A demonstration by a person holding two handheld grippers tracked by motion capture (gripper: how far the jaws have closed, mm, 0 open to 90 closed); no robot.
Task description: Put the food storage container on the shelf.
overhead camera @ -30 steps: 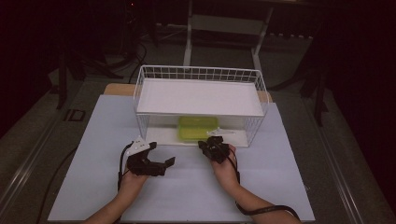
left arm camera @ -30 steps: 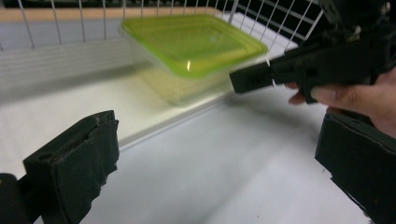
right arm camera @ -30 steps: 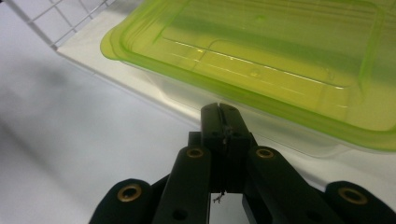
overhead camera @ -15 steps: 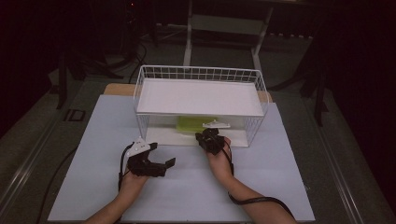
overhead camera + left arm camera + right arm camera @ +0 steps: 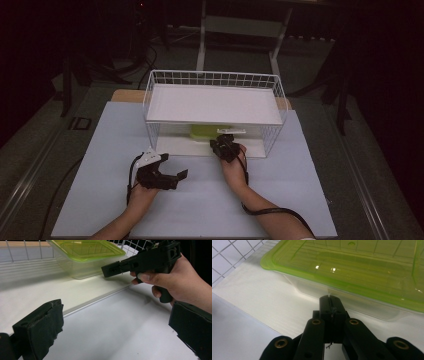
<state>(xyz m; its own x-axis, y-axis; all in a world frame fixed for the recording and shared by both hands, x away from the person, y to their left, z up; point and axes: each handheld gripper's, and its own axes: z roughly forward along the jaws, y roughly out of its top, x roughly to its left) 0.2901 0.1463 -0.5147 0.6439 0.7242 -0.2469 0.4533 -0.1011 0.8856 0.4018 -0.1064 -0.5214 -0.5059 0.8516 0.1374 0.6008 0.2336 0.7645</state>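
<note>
A clear container with a green lid stands on the lower white shelf of a white wire rack. My right gripper reaches into that lower level. In the right gripper view its jaws are shut with nothing between them, and their tips sit just short of the container's clear wall below the green lid. My left gripper rests over the table in front of the rack's left part, its jaws wide open and empty. The left gripper view shows the right gripper pointing at the container.
A white board covers the rack's upper level. The rack stands on a pale sheet spread over the table. Wire mesh walls the shelf's side. Dark floor and a metal stand lie beyond.
My right gripper has moved forward from the open table into the rack's lower level, up to the container. The left gripper has stayed where it was.
</note>
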